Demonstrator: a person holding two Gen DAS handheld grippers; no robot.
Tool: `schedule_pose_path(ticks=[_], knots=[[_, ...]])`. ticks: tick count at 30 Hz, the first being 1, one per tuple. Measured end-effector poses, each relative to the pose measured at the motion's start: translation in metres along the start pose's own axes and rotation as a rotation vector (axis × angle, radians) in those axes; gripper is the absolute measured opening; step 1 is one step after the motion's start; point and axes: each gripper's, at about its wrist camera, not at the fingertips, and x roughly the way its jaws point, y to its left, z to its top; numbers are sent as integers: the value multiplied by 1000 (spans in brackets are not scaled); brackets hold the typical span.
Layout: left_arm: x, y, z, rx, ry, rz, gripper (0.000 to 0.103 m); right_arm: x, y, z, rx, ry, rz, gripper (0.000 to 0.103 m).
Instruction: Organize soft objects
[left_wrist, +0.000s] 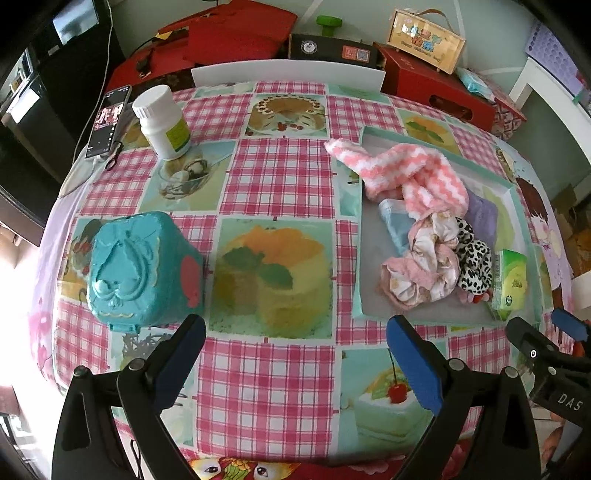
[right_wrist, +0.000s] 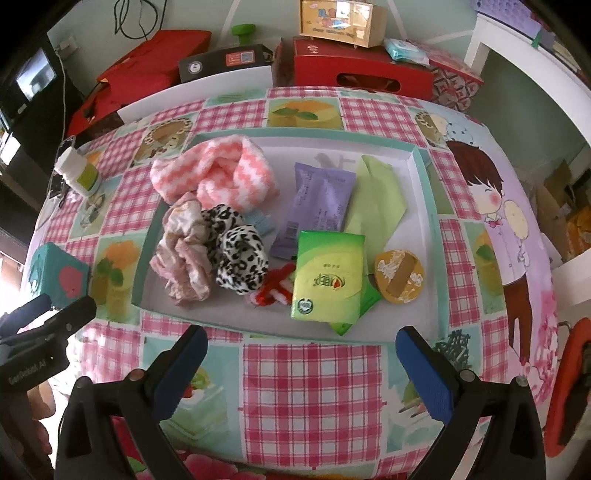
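Blue-padded fingers (left_wrist: 413, 365) of the left gripper (left_wrist: 295, 365) stand wide apart over the checked surface (left_wrist: 280, 173), holding nothing, and the right gripper (right_wrist: 301, 373) is likewise spread open and empty just near of the shallow tray (right_wrist: 424, 173). Inside the tray, at its left, lie a pink-and-white fuzzy sock (right_wrist: 218, 173), a pink scrunchie (right_wrist: 184, 254) and a leopard-print scrunchie (right_wrist: 240, 258) touching one another, with a green tissue pack (right_wrist: 327, 277) to their right. Farther left on the surface sit a teal box (left_wrist: 142, 269) and a white bottle (left_wrist: 162, 122).
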Motion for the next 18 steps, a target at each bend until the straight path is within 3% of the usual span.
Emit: schedule_pose_path(ticks=[18], knots=[[-23, 13, -23, 42, -54, 23, 98, -23, 27, -14, -22, -34, -2, 103]])
